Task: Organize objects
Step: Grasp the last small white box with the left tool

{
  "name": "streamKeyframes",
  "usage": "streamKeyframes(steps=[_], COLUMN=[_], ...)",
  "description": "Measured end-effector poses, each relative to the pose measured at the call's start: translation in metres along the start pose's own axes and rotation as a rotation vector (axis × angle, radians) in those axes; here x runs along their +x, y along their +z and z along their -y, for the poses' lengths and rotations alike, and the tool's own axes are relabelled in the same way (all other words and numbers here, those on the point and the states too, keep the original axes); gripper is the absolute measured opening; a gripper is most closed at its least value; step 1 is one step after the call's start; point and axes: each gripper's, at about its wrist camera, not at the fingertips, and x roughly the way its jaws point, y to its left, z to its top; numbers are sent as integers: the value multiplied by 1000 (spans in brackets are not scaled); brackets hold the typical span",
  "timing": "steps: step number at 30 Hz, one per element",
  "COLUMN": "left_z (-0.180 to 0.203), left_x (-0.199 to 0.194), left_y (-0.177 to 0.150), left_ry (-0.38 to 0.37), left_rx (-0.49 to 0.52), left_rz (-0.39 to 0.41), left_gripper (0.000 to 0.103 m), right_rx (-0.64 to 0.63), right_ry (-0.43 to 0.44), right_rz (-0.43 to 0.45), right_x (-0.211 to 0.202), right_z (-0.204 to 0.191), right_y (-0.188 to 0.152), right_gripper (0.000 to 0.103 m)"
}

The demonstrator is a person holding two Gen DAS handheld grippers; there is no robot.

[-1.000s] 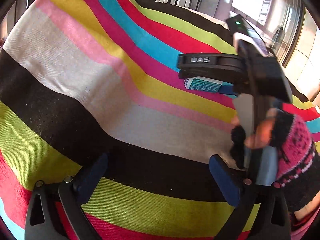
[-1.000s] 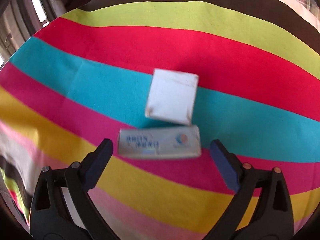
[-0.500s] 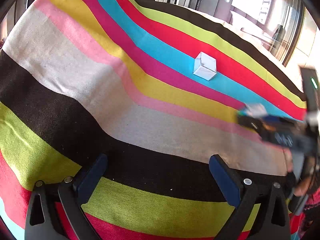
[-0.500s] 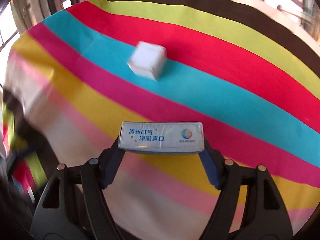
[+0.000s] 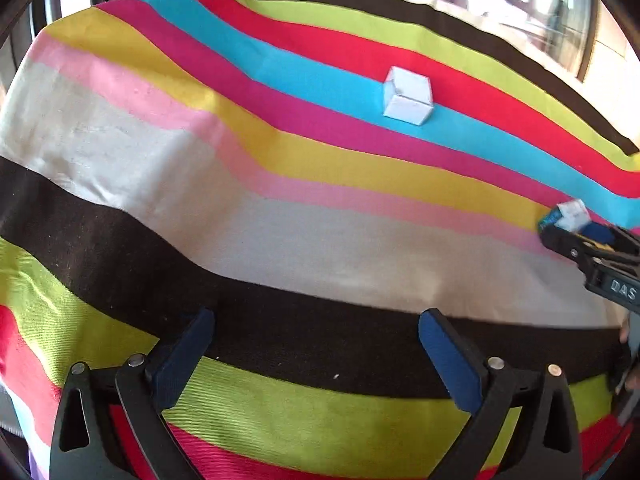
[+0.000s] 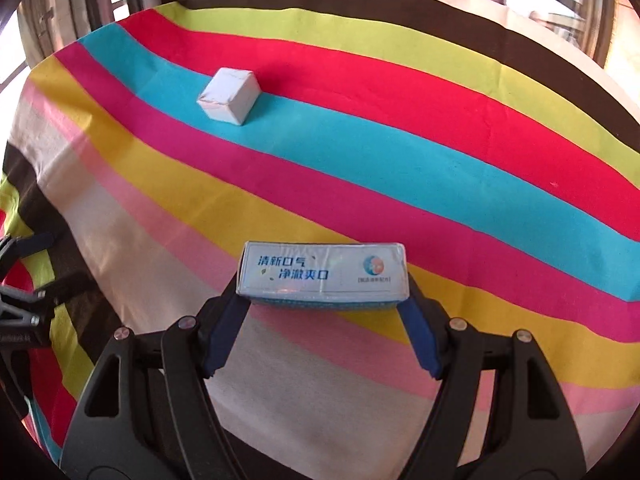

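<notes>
My right gripper [image 6: 322, 300] is shut on a flat blue-and-white box with Chinese print [image 6: 323, 272] and holds it above the striped cloth [image 6: 360, 152]. In the left wrist view the right gripper [image 5: 576, 228] enters at the right edge with the box's end [image 5: 572, 212] showing. A small white cube box [image 6: 229, 96] sits on the cyan stripe, far left of the held box; it also shows in the left wrist view [image 5: 408, 96]. My left gripper [image 5: 316, 356] is open and empty over the black and green stripes.
The striped cloth [image 5: 280, 220] covers the whole surface and drops off at the left and far edges. Windows and railings stand behind it. My left gripper shows at the left edge of the right wrist view [image 6: 24, 280].
My right gripper closed on the printed box, lifted it and pulled back from the white cube. The left gripper stayed open and shifted slightly.
</notes>
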Motion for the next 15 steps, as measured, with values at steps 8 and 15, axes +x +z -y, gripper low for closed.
streamKeyframes(steps=[8, 15], left_z=[48, 80], left_x=[43, 75], left_y=[81, 140], left_ry=[38, 101], left_rx=[53, 91], left_rz=[4, 58], left_gripper=[103, 103], right_rx=[48, 45], right_ry=[-29, -36], right_rz=[-7, -11], right_x=[-1, 8], right_z=[6, 4], right_y=[2, 5], right_gripper=[76, 76])
